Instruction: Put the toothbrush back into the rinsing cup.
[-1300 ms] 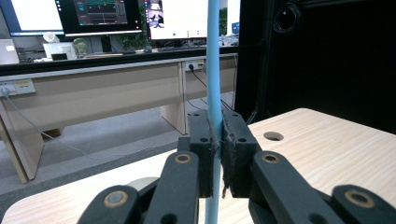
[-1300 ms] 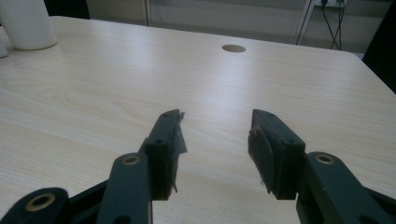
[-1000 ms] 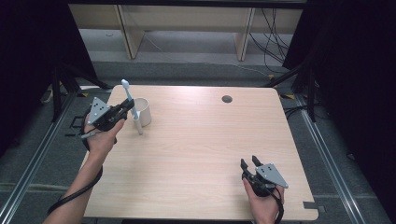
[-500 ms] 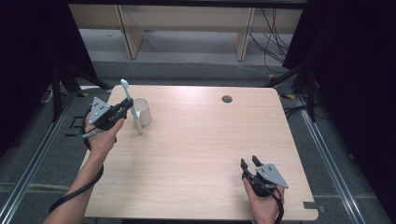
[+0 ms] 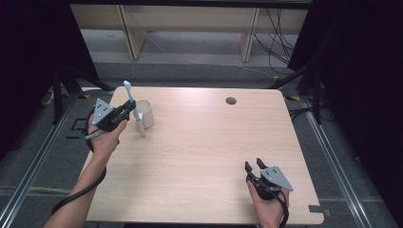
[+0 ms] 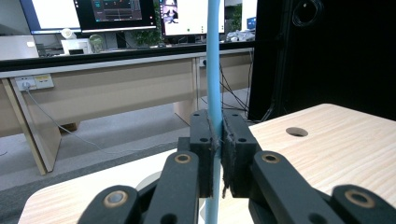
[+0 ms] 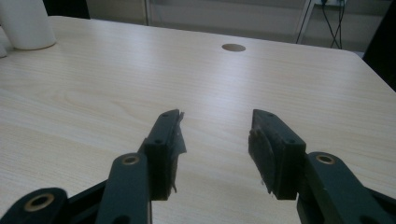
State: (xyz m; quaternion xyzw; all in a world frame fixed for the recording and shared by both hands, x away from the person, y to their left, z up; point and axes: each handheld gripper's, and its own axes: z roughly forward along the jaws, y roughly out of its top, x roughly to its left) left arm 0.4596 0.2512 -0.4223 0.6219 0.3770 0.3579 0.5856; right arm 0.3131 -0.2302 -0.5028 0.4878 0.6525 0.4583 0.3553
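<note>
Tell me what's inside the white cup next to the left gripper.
In the high view the white cup stands upright on the table, showing a pale, seemingly bare interior. The toothbrush, clamped in the left gripper, crosses in front of it outside the rim. The cup's bottom is hidden.

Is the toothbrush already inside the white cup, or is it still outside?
Outside. The left gripper is shut on the toothbrush, holding it nearly upright in front of the white cup, with its lower end beside the cup.
</note>
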